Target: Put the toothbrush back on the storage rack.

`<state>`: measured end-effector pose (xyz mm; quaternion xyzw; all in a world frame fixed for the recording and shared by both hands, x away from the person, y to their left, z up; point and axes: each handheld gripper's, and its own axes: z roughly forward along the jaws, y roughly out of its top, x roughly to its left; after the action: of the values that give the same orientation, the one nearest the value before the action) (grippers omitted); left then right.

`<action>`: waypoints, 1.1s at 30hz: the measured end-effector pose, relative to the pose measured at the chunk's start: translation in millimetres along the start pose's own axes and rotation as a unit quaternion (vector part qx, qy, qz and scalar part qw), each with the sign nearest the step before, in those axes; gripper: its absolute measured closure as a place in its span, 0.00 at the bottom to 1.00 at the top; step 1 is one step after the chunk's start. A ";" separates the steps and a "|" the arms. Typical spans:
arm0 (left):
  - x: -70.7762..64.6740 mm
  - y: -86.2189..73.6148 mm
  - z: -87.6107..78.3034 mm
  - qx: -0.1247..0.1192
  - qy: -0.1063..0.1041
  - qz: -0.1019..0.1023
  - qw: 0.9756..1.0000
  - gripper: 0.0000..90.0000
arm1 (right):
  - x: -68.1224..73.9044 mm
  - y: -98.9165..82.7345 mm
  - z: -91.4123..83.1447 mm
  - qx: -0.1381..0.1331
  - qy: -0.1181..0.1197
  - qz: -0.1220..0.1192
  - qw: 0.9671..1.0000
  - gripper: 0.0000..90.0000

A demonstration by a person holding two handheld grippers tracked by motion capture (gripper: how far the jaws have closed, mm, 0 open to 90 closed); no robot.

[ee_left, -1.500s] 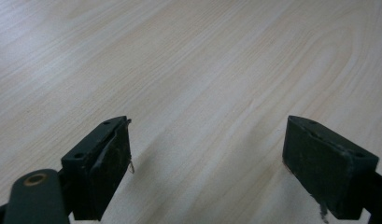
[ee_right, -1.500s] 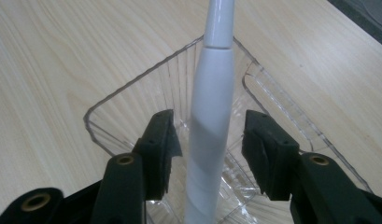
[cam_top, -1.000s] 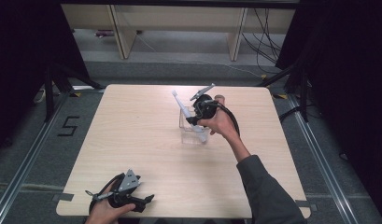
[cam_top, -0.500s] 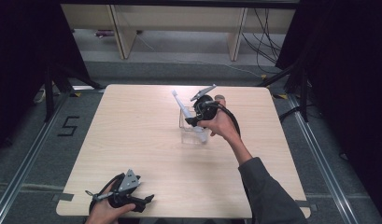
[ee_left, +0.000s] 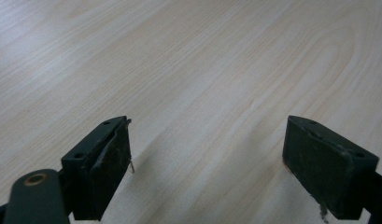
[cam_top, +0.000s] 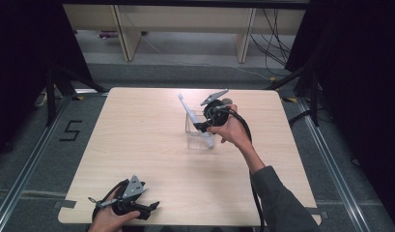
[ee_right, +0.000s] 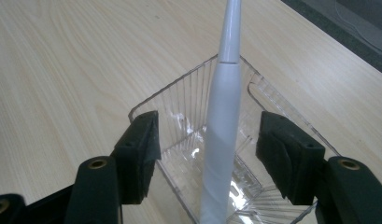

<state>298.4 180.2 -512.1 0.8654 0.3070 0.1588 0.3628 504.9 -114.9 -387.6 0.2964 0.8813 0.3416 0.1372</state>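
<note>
Black hand-held gripper [cam_top: 203, 126] with grey three-cornered plate; grey sleeve [cam_top: 282, 203].

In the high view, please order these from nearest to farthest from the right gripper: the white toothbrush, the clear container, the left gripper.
1. White toothbrush, between the right gripper's open jaws.
2. Clear container, just below it.
3. Left gripper, at the table's near left edge.

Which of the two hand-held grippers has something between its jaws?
The right hand-held gripper: its open jaws straddle the white toothbrush standing in the clear plastic container. The left hand-held gripper is open over bare table.
</note>
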 end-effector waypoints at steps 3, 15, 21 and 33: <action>-0.1 0.0 0.0 0.000 0.000 0.000 1.000 0.17 | -0.6 -0.2 -1.8 -0.005 0.003 -0.006 1.000 0.44; 0.4 0.0 -0.1 -0.001 0.001 0.000 1.000 0.17 | 2.5 -6.4 -18.0 -0.022 0.001 -0.003 1.000 0.41; 1.0 0.2 -0.2 0.001 0.001 0.004 1.000 0.17 | 2.4 -11.0 -24.0 -0.031 0.000 -0.004 1.000 0.41; 0.0 -0.3 0.3 0.000 0.000 -0.002 1.000 0.17 | 0.2 -23.9 -35.4 -0.036 0.001 0.020 0.999 0.40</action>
<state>298.4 180.2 -512.6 0.8645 0.3090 0.1582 0.3635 478.8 -147.3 -378.1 0.3091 0.8622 0.3759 0.1402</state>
